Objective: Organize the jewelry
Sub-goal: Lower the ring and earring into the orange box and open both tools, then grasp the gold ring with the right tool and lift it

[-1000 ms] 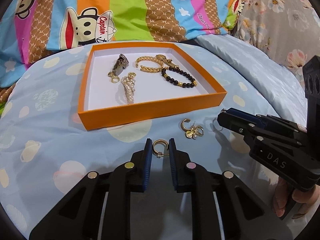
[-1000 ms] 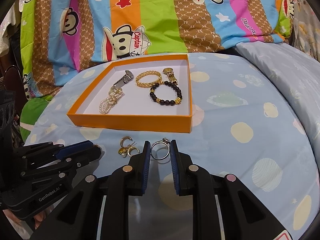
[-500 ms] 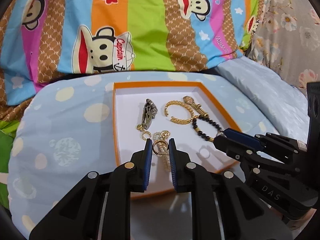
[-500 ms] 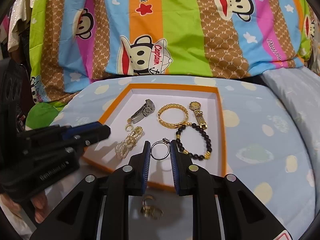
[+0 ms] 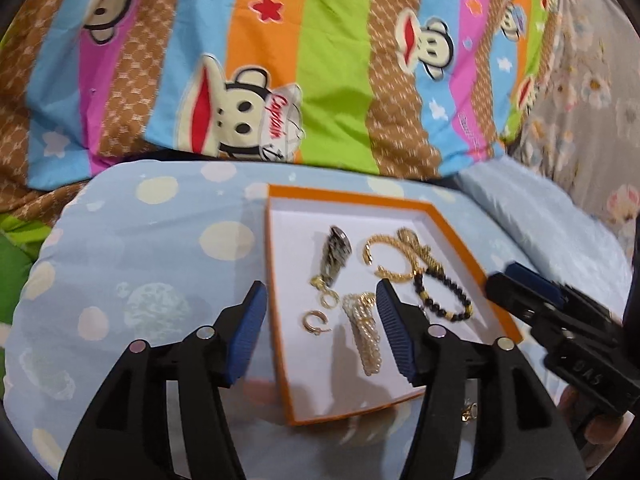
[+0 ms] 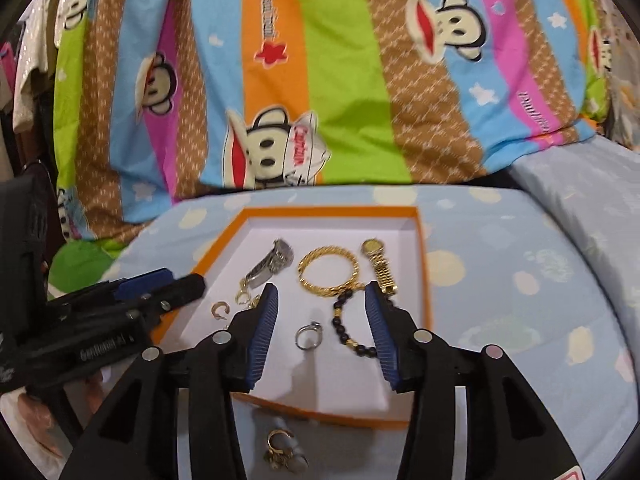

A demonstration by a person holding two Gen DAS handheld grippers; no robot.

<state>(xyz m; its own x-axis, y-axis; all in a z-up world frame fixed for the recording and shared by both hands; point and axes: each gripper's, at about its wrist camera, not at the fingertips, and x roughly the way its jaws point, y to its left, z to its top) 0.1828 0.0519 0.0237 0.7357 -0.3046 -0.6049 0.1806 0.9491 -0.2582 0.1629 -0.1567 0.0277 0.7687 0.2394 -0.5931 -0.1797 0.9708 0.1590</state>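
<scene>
Jewelry lies gathered in the orange tray (image 6: 425, 280) on the spotted bedcover (image 5: 152, 248), whose raised rim keeps small pieces from straying. Left gripper (image 5: 318, 320) and right gripper (image 6: 318, 320) hover above it, fingers spread and empty. Beneath them rest a gold hoop earring (image 5: 314, 322) and a silver ring (image 6: 307, 336). Remaining earrings (image 6: 282, 450) wait outside the tray's near edge.
</scene>
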